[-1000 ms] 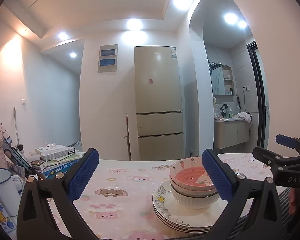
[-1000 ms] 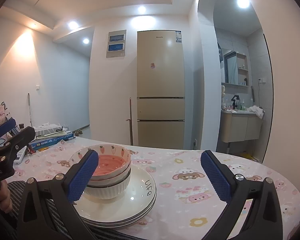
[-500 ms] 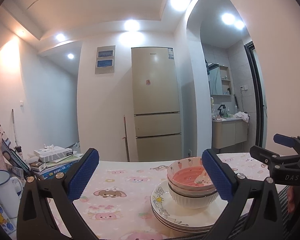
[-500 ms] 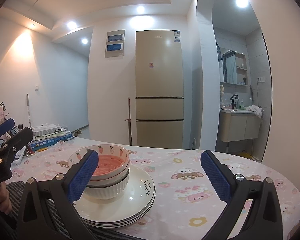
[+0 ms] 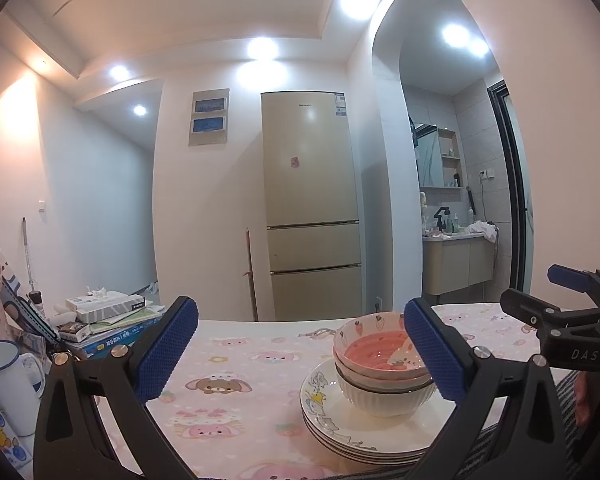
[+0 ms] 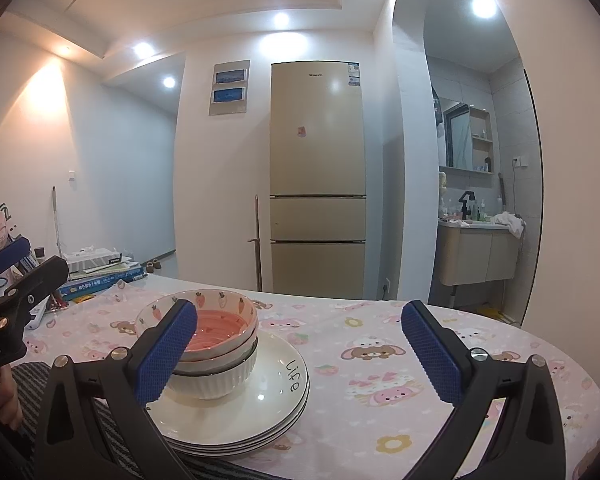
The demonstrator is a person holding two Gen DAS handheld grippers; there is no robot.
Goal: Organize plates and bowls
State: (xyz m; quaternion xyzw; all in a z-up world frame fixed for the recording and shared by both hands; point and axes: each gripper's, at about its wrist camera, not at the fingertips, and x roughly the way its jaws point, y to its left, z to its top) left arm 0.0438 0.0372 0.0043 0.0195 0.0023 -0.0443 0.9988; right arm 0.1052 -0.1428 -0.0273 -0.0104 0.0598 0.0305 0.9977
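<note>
On the pink tabletop (image 6: 380,360), nested bowls (image 6: 212,344) sit atop stacked plates (image 6: 260,408) at 7 o'clock; left gripper (image 5: 300,352) and right gripper (image 6: 300,352) fingers spread, empty; sorting looks nearly done.

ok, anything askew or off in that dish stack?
Nothing stands out. Bowls sit nested and level on the stacked plates; no spill or chip visible. Both tongs, left and right, are open and empty.

bare tablecloth (image 6: 400,344) right of plate stack (image 6: 260,412), books (image 5: 116,320) far left
</note>
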